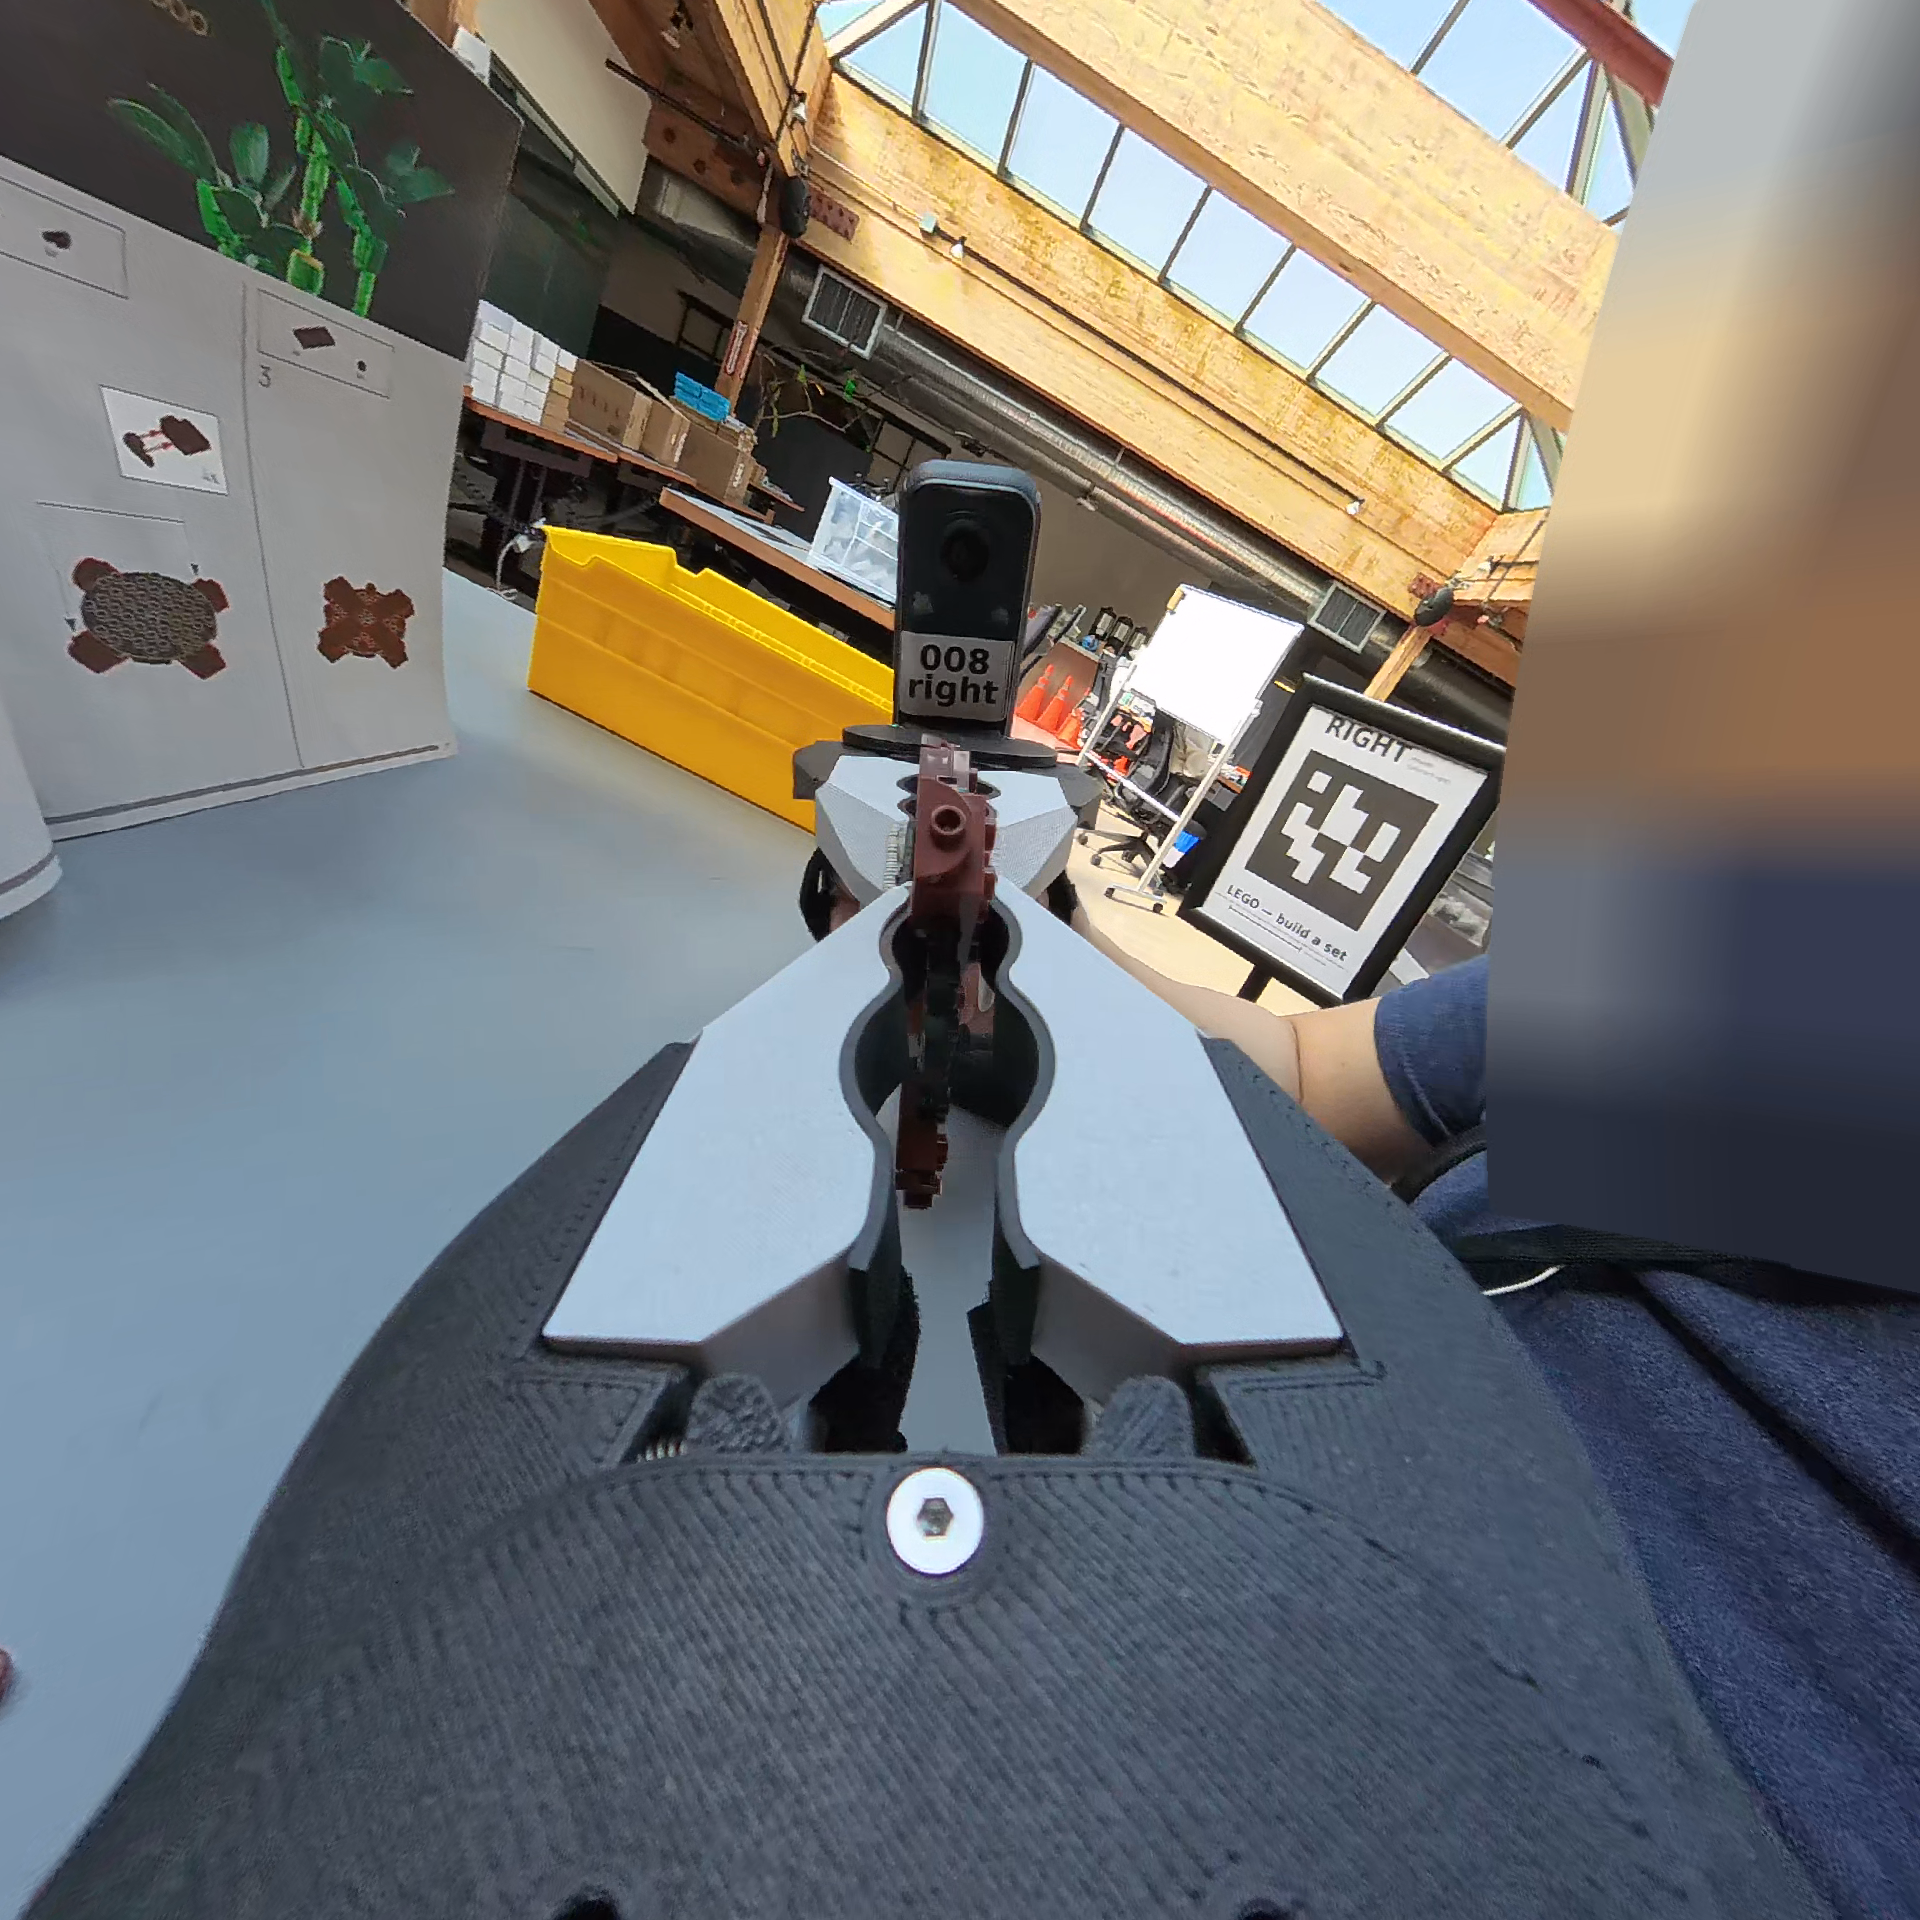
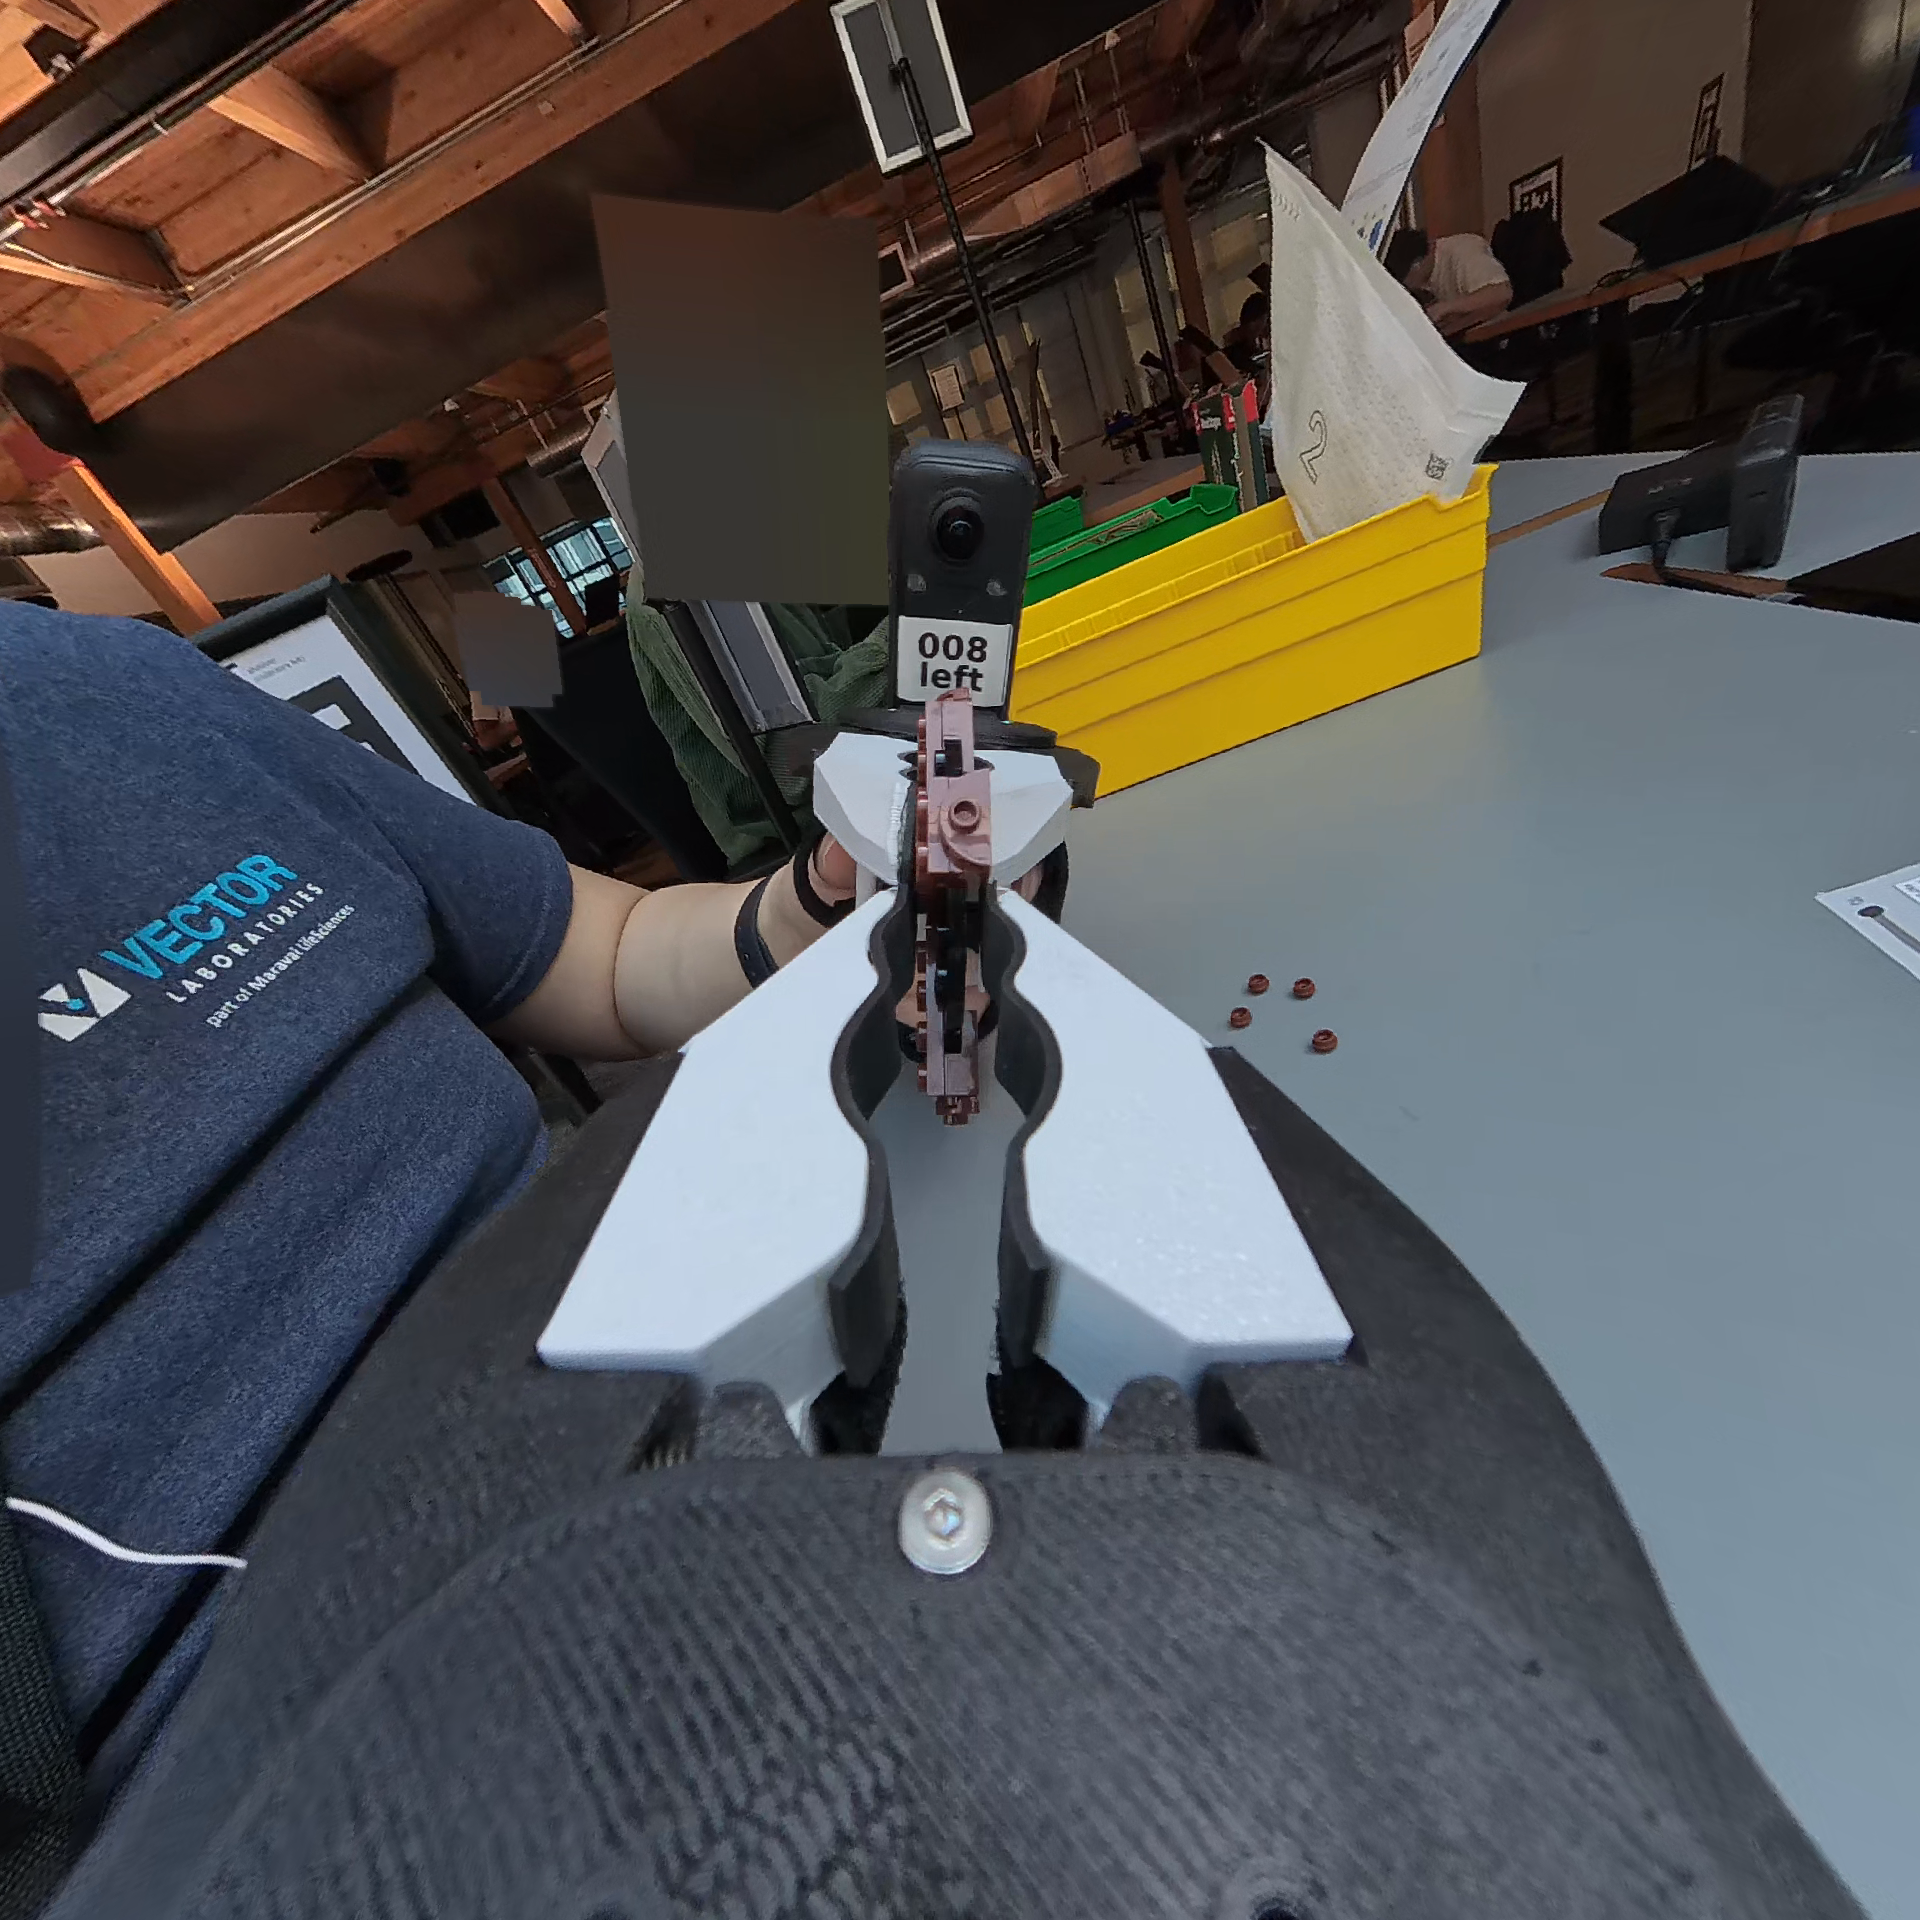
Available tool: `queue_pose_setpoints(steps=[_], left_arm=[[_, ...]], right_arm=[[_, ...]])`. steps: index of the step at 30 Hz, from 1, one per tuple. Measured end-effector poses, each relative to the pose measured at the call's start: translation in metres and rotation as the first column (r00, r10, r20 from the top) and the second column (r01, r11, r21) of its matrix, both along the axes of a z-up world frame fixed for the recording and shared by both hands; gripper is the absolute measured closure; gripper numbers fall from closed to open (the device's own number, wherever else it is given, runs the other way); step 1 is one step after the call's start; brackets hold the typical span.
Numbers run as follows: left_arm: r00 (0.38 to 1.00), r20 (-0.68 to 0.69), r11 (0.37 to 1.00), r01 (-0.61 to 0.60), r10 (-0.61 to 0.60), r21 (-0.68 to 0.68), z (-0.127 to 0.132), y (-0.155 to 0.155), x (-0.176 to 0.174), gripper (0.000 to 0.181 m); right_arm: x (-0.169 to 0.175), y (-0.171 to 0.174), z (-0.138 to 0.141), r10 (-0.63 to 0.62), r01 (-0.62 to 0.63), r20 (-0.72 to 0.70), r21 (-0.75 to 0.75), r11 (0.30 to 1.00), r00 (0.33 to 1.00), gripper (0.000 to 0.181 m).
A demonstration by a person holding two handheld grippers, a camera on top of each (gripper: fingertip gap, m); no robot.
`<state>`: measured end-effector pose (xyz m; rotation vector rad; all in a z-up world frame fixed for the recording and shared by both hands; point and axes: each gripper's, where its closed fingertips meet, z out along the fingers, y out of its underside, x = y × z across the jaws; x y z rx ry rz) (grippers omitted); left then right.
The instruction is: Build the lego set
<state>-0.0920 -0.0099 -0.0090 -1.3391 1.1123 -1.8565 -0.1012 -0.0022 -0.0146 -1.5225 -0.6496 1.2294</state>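
Above the grey table point(image 2: 1558, 831), you clench the reddish-brown and black plate assembly point(image 1: 940, 935) edge-on between left gripper point(image 1: 940, 914) and right gripper point(image 2: 951, 914), apparently pressing layers together; next, probably fetch the small round studs point(image 2: 1283, 1010).

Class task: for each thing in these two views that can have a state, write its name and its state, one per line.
Left claw: shut on the brown assembly.
Right claw: shut on the brown assembly.
Brown assembly: held edge-on, off the table.
Small round pieces: four, loose on the table.
Yellow bin: open, a white bag standing inside.
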Motion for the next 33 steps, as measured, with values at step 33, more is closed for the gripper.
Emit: queue_pose_setpoints(steps=[33], left_arm=[[0.982, -0.071, 0.956, -0.151, 0.174, 0.251, -0.007, 0.014, -0.001, 0.170]], right_arm=[[0.006, 0.010, -0.008, -0.081, 0.081, 0.042, 0.007, 0.997, 0.996, 0.169]])
